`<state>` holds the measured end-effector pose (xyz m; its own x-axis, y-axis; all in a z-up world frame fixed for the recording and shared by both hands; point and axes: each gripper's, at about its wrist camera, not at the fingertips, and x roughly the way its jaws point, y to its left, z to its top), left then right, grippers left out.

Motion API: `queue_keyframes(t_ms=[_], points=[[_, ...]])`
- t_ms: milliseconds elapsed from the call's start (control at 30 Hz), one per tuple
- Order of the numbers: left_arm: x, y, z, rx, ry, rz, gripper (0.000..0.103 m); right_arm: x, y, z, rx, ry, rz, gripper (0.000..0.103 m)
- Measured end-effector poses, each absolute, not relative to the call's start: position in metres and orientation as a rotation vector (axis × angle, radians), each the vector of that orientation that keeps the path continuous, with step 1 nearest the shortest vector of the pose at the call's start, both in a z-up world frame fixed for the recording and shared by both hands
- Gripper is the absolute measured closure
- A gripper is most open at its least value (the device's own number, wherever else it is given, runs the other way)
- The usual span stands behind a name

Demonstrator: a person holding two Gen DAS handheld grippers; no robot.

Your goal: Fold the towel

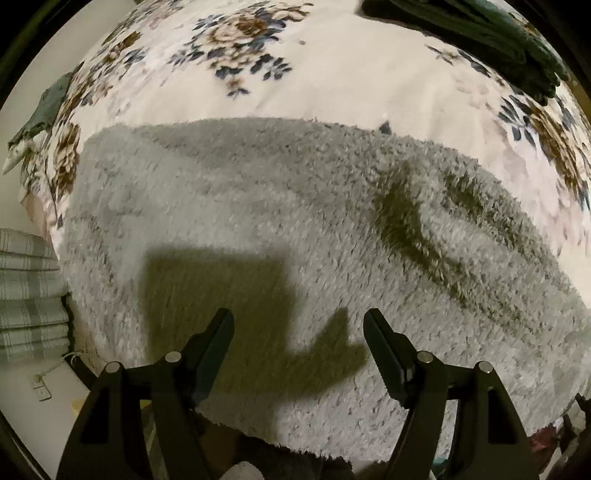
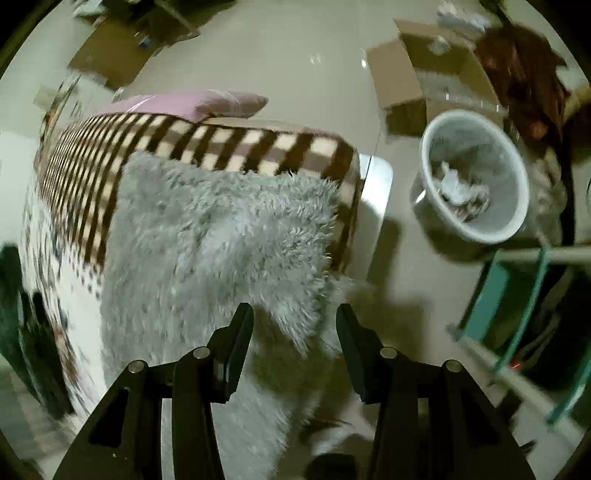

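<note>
A fluffy pale grey towel (image 1: pixel 258 206) lies spread on a floral bedspread (image 1: pixel 332 81), with a raised wrinkle toward its right side. My left gripper (image 1: pixel 298 325) hovers open over the towel's near edge, nothing between its fingers. In the right wrist view the same towel (image 2: pixel 221 229) drapes over the bed's corner and hangs down toward the floor. My right gripper (image 2: pixel 294 321) is open just above the hanging corner, which lies between and below the fingers without being pinched.
Dark green cloth (image 1: pixel 498 33) lies at the bed's far right. A brown checked blanket (image 2: pixel 207 140) and a pink pillow (image 2: pixel 192 103) sit past the towel. On the floor stand a white bin (image 2: pixel 476 177), cardboard boxes (image 2: pixel 424 66) and a teal rack (image 2: pixel 517 302).
</note>
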<state>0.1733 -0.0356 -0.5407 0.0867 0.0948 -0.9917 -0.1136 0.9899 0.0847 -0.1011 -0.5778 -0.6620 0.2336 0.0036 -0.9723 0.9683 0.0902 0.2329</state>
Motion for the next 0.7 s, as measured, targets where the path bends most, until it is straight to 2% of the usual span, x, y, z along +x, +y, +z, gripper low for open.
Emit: queue_keyframes(t_ms=[33, 67, 133, 267, 367, 400, 467, 533, 567, 700], points=[[0.175, -0.036, -0.541, -0.012, 1.476, 0.15, 0.032, -0.101, -0.578, -0.666, 1.259, 1.042, -0.981, 0.083], [0.176, -0.037, -0.541, -0.008, 1.477, 0.147, 0.032, -0.1, -0.578, -0.668, 1.264, 1.024, -0.973, 0.094], [0.179, -0.035, -0.542, 0.003, 1.483, 0.145, 0.032, -0.094, -0.574, -0.66, 1.206, 1.038, -0.991, 0.098], [0.18, -0.032, -0.547, 0.003, 1.503, 0.145, 0.032, -0.102, -0.56, -0.628, 1.122, 1.016, -1.037, 0.098], [0.181, -0.031, -0.552, -0.01, 1.517, 0.148, 0.032, -0.115, -0.561, -0.638, 1.15, 1.101, -1.059, 0.098], [0.178, -0.031, -0.553, -0.014, 1.517, 0.147, 0.032, -0.115, -0.561, -0.648, 1.181, 1.142, -1.035, 0.098], [0.179, -0.025, -0.55, -0.02, 1.517, 0.144, 0.032, -0.115, -0.561, -0.656, 1.235, 1.165, -0.999, 0.085], [0.184, -0.011, -0.545, -0.025, 1.508, 0.143, 0.032, -0.107, -0.556, -0.647, 1.214, 1.164, -0.989, 0.054], [0.187, -0.003, -0.542, -0.022, 1.505, 0.145, 0.032, -0.101, -0.549, -0.635, 1.188, 1.147, -0.984, 0.051], [0.19, 0.017, -0.535, -0.026, 1.502, 0.174, 0.032, -0.058, -0.504, -0.601, 1.112, 1.176, -0.874, 0.051]])
